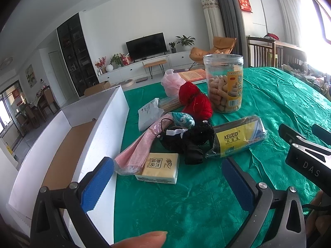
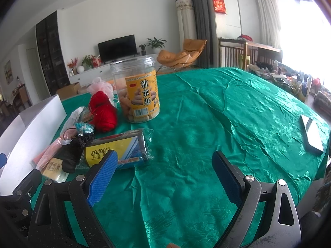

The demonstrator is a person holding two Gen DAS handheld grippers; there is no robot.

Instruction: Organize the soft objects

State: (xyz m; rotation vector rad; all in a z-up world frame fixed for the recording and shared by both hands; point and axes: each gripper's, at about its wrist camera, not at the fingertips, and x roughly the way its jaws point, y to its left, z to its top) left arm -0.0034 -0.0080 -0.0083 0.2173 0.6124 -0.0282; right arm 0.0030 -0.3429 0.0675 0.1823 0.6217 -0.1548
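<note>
A pile of things lies on the green tablecloth [image 1: 269, 103]: red yarn [image 1: 195, 100], a black lace fabric piece [image 1: 192, 138], a pink folded cloth in plastic [image 1: 136, 150], a tissue pack [image 1: 160, 168], a white packet [image 1: 148, 112] and a yellow KEWEIDI package [image 1: 238, 138]. My left gripper [image 1: 167, 184] is open just before the tissue pack, holding nothing. My right gripper [image 2: 165, 177] is open over bare cloth, right of the KEWEIDI package [image 2: 120, 148]; its body shows in the left wrist view [image 1: 306, 150]. The red yarn [image 2: 103, 111] lies behind.
A white cardboard box [image 1: 99, 136] with a brown floor stands open at the left of the pile. A clear snack jar [image 1: 225, 82] stands behind the yarn, with a pink plastic bag [image 1: 171, 82] beside it. A phone [image 2: 312, 134] lies at the table's right edge.
</note>
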